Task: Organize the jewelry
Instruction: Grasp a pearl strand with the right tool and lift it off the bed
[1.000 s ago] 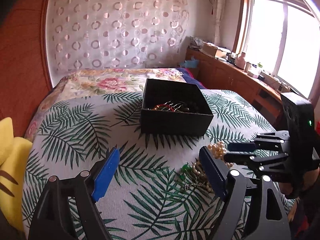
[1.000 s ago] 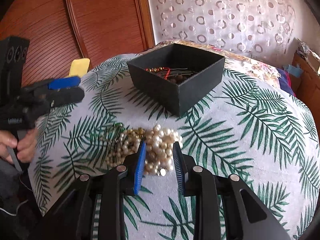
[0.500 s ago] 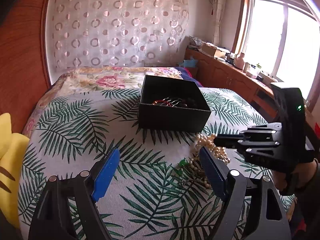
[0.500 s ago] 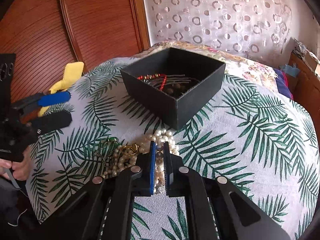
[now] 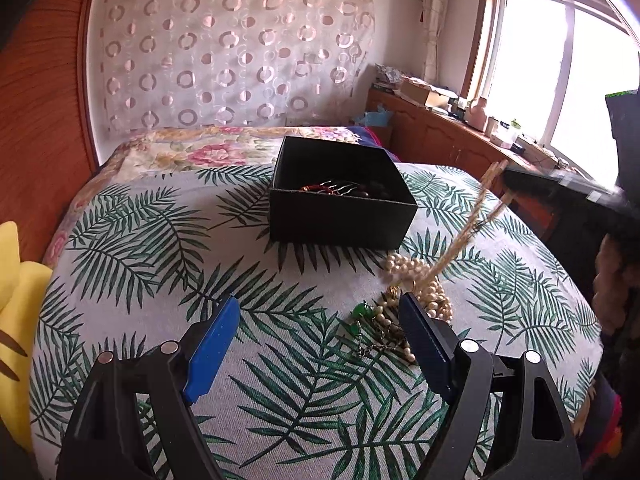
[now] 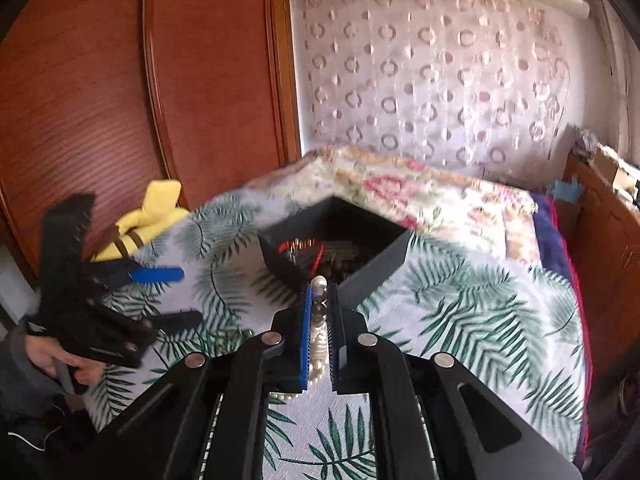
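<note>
Pearls dominate the left wrist view: the pearl necklace (image 5: 416, 276) is partly heaped on the leaf-print bedspread (image 5: 132, 240) at centre right, just in front of the black box (image 5: 340, 220), while a blurred strand climbs from the heap toward the right gripper (image 5: 516, 178) at the right edge, seemingly so it can be carried to the box. The left gripper (image 5: 316, 344) fills the bottom of the frame with its blue pads wide apart and nothing between them, parked low beside the pile, probably waiting its turn; its right finger covers part of the tangle, where a green bead (image 5: 362, 312) and a thin chain are hard to separate. In the right wrist view the right gripper's pads are pinched nearly together on the pearl strand at centre, beads showing above and below the grip. The box sits just beyond, blurred, with red beads inside; its other contents are indistinct. The lower heap is hidden behind the fingers.
</note>
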Tool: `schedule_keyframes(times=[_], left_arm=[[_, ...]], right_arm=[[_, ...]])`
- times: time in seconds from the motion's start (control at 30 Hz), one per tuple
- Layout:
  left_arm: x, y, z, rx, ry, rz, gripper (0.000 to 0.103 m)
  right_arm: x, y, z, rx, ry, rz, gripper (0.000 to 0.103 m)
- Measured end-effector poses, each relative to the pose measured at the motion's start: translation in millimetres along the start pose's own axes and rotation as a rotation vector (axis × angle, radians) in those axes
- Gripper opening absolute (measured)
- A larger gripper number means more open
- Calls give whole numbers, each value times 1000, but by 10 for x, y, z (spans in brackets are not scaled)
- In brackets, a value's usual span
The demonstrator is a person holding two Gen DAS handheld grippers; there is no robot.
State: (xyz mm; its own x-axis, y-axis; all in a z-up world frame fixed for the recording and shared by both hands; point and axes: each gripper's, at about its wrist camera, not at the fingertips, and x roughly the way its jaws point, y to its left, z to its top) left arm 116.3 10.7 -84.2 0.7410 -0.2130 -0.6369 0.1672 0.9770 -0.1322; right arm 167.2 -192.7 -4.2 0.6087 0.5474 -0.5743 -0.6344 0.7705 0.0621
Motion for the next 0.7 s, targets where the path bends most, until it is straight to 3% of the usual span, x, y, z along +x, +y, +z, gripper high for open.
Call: schedule_keyframes(times=[0.57, 0.7], left_arm=[[-31, -42, -42, 16, 17, -20, 78], [-48, -122, -72, 21, 35, -65, 59]], right_arm=[[-827, -35, 436, -73, -188, -76, 8], [-915, -88, 435, -75, -196, -89, 8]])
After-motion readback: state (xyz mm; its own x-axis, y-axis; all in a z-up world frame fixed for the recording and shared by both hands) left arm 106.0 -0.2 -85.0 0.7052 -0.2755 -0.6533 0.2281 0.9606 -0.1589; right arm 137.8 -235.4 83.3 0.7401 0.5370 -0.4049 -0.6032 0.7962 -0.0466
